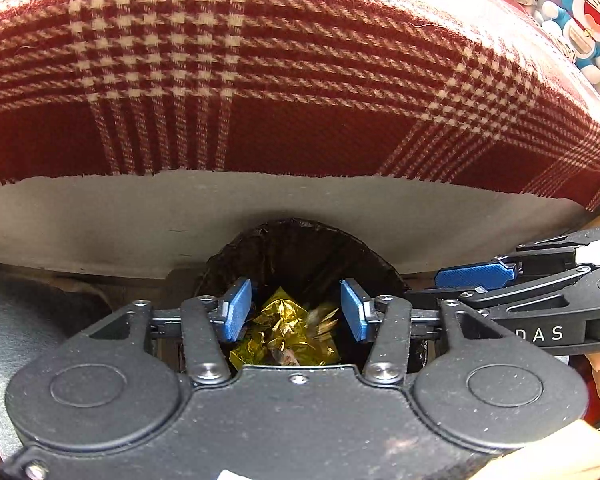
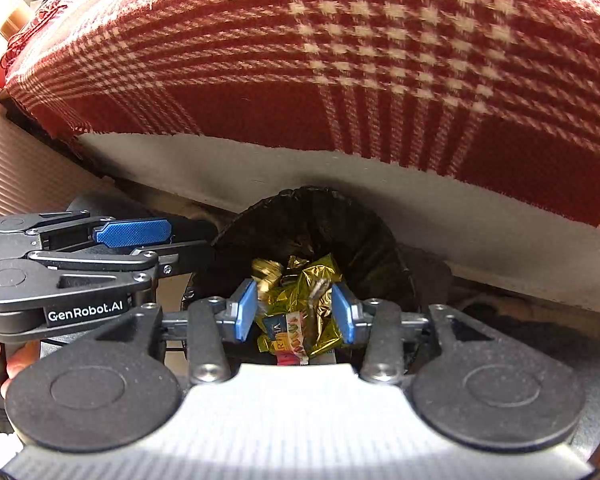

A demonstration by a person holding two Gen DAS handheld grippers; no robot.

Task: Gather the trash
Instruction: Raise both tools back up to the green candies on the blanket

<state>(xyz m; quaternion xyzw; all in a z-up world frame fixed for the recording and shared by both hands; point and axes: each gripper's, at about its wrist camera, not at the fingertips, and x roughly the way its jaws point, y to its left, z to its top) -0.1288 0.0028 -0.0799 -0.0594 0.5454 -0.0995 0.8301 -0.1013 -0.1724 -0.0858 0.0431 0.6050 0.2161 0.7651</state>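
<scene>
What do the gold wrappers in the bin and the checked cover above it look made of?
Gold wrappers: likely metallised foil or film, shiny, sharply creased, with mirror-like glints. Checked cover: woven, wool-like cloth, matt red and white, with visible weave and a fuzzy cut edge.

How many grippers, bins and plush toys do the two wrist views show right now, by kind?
Grippers: 2, the left gripper and the right gripper, both open over the bin.
Bins: 1, a black-lined bin holding gold foil wrappers.
Plush toys: 1 clear, a blue plush toy.
Total: 4.
</scene>
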